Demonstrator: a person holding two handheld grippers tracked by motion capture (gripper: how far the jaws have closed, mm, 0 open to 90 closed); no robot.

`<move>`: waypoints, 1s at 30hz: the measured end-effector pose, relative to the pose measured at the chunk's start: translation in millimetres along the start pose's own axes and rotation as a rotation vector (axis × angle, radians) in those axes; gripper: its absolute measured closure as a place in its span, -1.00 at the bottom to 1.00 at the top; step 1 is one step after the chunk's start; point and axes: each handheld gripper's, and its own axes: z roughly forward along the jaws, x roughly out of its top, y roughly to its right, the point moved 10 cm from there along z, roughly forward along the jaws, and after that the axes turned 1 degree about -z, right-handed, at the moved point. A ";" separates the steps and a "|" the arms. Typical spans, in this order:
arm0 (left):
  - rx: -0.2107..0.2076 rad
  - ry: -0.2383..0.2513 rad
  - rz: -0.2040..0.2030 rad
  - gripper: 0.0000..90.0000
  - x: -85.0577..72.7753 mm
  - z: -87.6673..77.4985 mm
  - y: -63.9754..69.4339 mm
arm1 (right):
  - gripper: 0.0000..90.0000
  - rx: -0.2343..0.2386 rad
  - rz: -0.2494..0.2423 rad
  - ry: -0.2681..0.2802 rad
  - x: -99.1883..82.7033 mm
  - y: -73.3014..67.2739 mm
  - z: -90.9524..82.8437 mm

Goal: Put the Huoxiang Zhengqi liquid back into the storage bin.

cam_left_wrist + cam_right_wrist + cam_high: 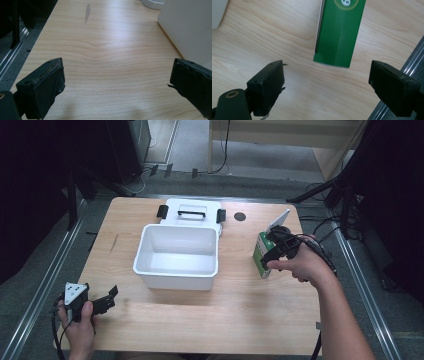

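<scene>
A green and white carton (pixel 259 254) stands upright on the right part of the wooden table (pixel 225 315), its white top flap (pixel 279 222) raised. My right gripper (pixel 271 254) hovers over it from the near right side, held by a hand. In the right gripper view the green carton (pixel 338 32) lies just past the gripper (pixel 327 72), whose jaws stand wide apart with bare wood between them. My left gripper (pixel 107 297) rests at the table's near left corner, open, and in its own view that gripper (pixel 116 72) has nothing between its jaws.
A white open bin (pixel 177 275) stands in the middle of the table, its lid (pixel 192 209) with black handle and latches lying behind it. The bin's wall (pixel 187 27) is close to the left gripper's right. A dark round mark (pixel 240 216) sits behind. Metal rails (pixel 42 285) edge the table.
</scene>
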 end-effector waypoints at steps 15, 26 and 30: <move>-0.002 -0.003 0.001 -0.99 -0.1 0.1 0.0 | -0.50 0.001 0.113 0.003 34.9 10.0 6.0; -0.005 -0.005 0.001 -0.99 -0.3 0.3 0.1 | -0.22 0.000 0.132 -0.015 46.6 11.2 17.8; -0.005 -0.005 0.002 -0.99 -0.3 0.3 0.1 | -0.13 -0.003 0.127 -0.012 49.5 10.6 19.8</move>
